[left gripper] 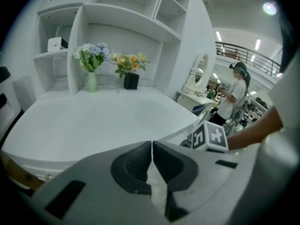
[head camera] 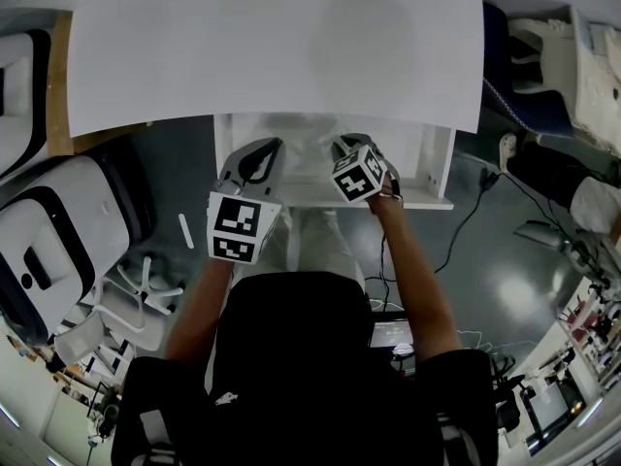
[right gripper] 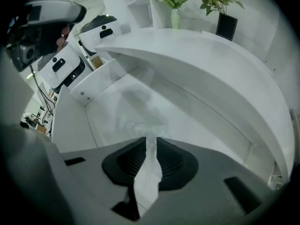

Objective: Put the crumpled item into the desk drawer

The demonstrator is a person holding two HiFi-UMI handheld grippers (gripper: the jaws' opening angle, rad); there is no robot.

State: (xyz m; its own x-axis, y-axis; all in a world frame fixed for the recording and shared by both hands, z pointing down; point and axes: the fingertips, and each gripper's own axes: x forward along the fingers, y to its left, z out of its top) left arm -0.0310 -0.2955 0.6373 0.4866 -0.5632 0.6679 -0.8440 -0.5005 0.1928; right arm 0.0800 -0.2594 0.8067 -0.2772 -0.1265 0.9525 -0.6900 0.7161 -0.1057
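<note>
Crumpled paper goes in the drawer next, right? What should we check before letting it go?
1. The crumpled paper is pinched between the fingers of the right gripper: ok.
2. The drawer is open: ok.
3. The paper hangs over the drawer, not the desk top: ok.
4. The left gripper is shut and holds nothing: ok.
5. The paper is low enough to drop: cannot tell.

Both bare forearms (head camera: 419, 289) reach forward; the grey two-jaw left gripper (left gripper: 152, 148) has its jaws pressed together, the grey two-jaw right gripper (right gripper: 151, 143) pinches a crumpled white tissue (right gripper: 149, 172)
</note>
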